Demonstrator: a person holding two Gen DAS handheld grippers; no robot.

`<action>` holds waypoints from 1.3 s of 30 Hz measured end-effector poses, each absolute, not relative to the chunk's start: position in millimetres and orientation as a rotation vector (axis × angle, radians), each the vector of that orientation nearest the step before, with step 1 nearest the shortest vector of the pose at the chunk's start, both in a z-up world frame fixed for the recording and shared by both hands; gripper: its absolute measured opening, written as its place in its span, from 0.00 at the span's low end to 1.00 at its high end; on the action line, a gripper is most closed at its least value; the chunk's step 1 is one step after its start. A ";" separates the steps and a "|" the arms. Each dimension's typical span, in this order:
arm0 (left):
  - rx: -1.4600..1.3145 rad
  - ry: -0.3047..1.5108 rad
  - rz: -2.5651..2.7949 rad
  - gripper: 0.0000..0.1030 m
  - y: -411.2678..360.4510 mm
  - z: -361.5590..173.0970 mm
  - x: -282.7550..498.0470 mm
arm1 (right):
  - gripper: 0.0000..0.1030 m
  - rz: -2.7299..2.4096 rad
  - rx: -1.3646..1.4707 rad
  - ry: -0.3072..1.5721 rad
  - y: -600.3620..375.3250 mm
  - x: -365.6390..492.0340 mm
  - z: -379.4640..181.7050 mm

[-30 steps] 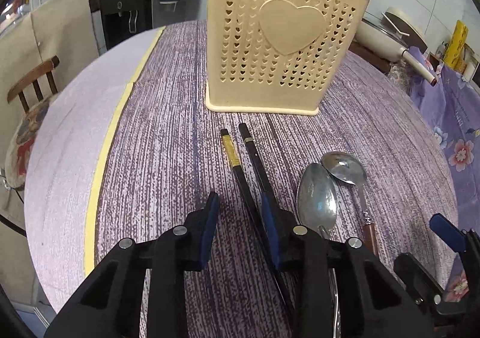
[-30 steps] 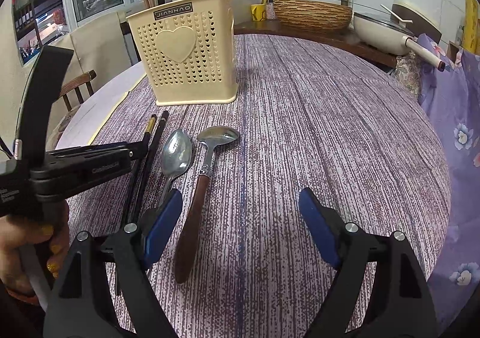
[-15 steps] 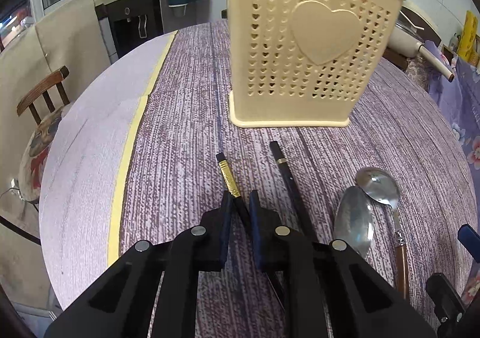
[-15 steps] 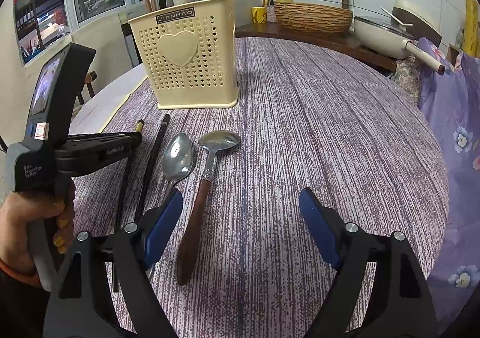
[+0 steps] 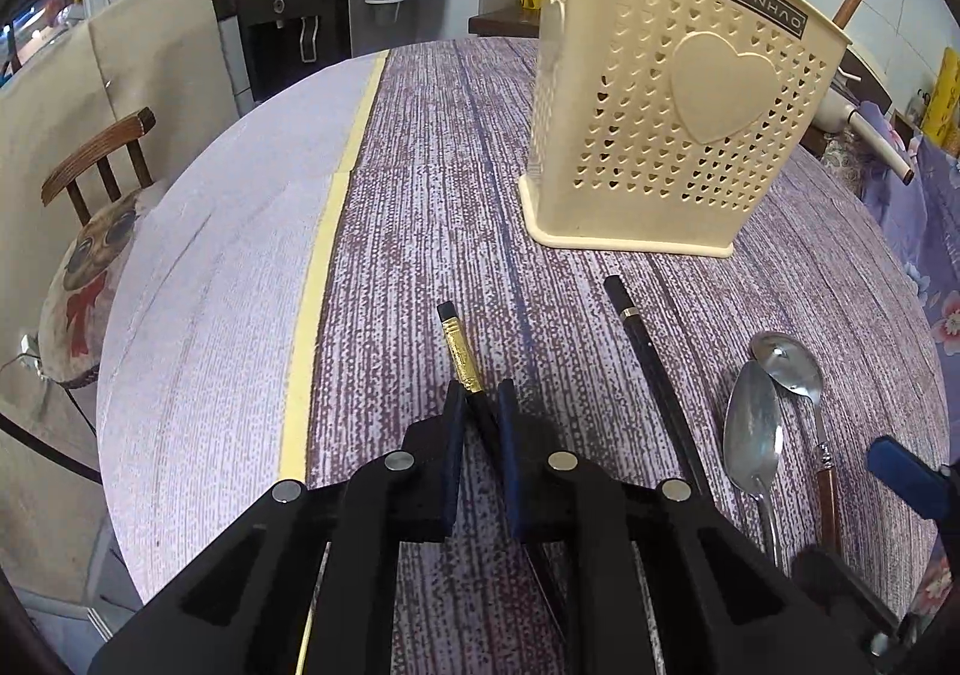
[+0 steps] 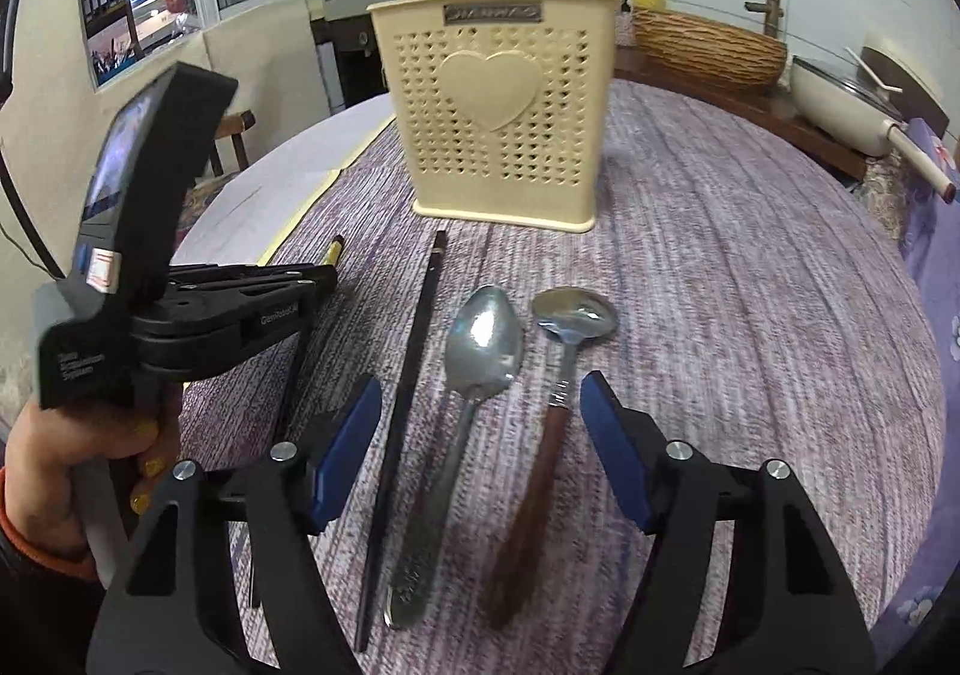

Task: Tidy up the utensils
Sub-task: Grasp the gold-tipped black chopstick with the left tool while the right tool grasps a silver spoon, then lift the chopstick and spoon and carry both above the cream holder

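Note:
My left gripper [image 5: 480, 405] is shut on a black chopstick with a gold band [image 5: 459, 345], whose far tip points toward the cream heart-pattern holder [image 5: 678, 135]. A second black chopstick [image 5: 648, 357], a steel spoon [image 5: 750, 429] and a wooden-handled spoon [image 5: 786, 363] lie on the purple table [image 5: 420, 195]. My right gripper [image 6: 480, 393] hovers over the plain chopstick [image 6: 414, 375], steel spoon [image 6: 480, 345] and wooden-handled spoon [image 6: 573, 309]. Its jaws are closing, and the pads touch nothing. The left gripper [image 6: 324, 279] shows at left, held by a hand.
The holder [image 6: 498, 117] has wooden utensils standing in it. A yellow tape strip [image 5: 324, 249] runs along the table's left side. A wooden chair [image 5: 102, 159] stands beyond the left edge. A woven basket [image 6: 708, 51] and a white pan [image 6: 840, 99] sit on a counter behind.
The left jaws closed on the gold-banded chopstick and drew it left, away from the other chopstick. The right gripper shifted left over the spoons and its jaws narrowed.

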State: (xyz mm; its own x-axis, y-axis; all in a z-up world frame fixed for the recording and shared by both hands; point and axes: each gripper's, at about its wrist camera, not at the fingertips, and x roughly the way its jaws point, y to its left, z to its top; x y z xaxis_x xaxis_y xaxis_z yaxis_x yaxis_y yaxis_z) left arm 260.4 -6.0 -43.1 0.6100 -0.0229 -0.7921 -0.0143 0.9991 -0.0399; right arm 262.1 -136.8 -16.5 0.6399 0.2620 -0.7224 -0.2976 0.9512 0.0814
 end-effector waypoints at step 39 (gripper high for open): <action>-0.065 0.914 -0.026 0.11 1.4 -41.8 259.3 | 0.37 0.223 -0.071 0.901 -114.7 314.2 -37.2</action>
